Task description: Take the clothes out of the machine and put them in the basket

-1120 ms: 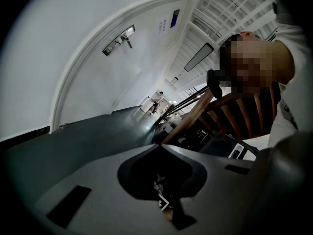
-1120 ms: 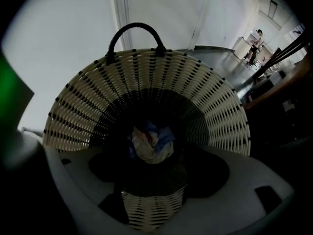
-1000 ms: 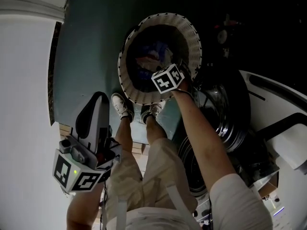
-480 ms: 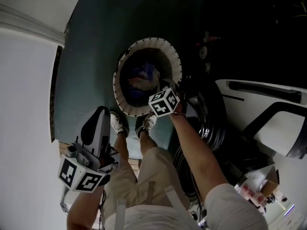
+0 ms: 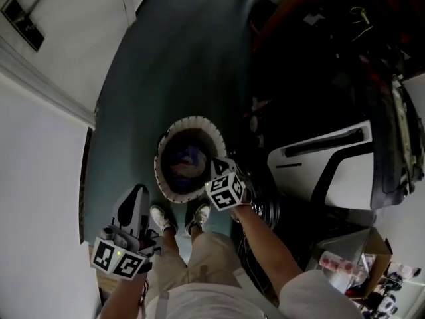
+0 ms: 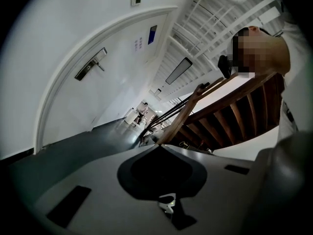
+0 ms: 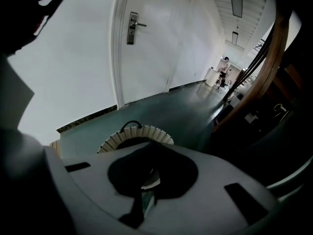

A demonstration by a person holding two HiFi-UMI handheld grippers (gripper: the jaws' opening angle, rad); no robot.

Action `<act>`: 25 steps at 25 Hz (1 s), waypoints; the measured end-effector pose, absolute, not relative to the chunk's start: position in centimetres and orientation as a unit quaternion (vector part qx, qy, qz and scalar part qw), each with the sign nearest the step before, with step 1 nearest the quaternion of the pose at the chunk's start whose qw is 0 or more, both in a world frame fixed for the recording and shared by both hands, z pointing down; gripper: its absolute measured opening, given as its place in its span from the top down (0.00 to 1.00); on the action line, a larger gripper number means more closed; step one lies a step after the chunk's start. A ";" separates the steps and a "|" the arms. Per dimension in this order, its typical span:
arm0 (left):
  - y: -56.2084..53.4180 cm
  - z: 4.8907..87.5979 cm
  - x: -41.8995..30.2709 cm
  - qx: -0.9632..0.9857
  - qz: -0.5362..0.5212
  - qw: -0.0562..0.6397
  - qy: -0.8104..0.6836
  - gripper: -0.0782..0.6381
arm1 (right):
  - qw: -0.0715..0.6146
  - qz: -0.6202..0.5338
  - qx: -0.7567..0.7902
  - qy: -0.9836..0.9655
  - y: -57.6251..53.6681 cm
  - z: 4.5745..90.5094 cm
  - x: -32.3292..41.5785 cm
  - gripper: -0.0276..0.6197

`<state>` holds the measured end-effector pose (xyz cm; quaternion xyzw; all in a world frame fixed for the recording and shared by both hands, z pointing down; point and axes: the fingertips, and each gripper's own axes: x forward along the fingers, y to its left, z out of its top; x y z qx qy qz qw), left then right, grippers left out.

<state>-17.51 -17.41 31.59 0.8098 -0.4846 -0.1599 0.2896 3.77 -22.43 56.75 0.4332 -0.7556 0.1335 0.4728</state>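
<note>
Nearest, at the lower left of the head view, the left gripper [image 5: 137, 195] is held beside the person's left leg. Its jaws are pressed together with nothing between them. Its own view looks past them to a white door [image 6: 122, 67] and a wooden staircase [image 6: 234, 116].

The right gripper [image 5: 222, 170] hangs over the near right rim of the basket [image 5: 159, 178], tilted downward. Its jaws have just closed and are empty, and its marker cube [image 5: 224, 190] covers part of that rim. The person's shoes [image 5: 159, 216] stand just on the near side of the basket, on the dark green floor [image 5: 172, 65].

The clothes [image 5: 188, 159] lie inside the basket, a blue piece uppermost. Right of the basket stands the white machine [image 5: 319, 168], its round door [image 5: 267, 210] dim beside the right arm. The staircase rises farthest off.
</note>
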 end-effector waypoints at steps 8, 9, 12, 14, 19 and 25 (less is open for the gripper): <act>-16.8 23.7 -18.6 0.810 -0.197 0.247 -0.494 0.87 | 0.412 0.117 0.458 -0.779 -22.0 44.1 3.4 0.94; -16.7 23.0 -18.8 0.810 -0.201 0.242 -0.495 0.87 | 0.404 0.109 0.460 -0.783 -22.2 42.4 3.3 0.94; -16.4 20.8 -19.4 0.807 -0.217 0.228 -0.500 0.87 | 0.379 0.078 0.464 -0.797 -22.7 37.0 3.3 0.94; -16.0 19.2 -19.8 0.804 -0.233 0.220 -0.501 0.87 | 0.367 0.055 0.465 -0.804 -22.4 33.3 3.3 0.94; -15.0 14.5 -20.5 0.795 -0.293 0.193 -0.495 0.87 | 0.343 -0.008 0.466 -0.815 -20.6 25.2 3.1 0.94; -14.0 10.8 -21.2 0.793 -0.326 0.165 -0.487 0.87 | 0.303 -0.049 0.488 -0.817 -18.7 18.2 4.2 0.94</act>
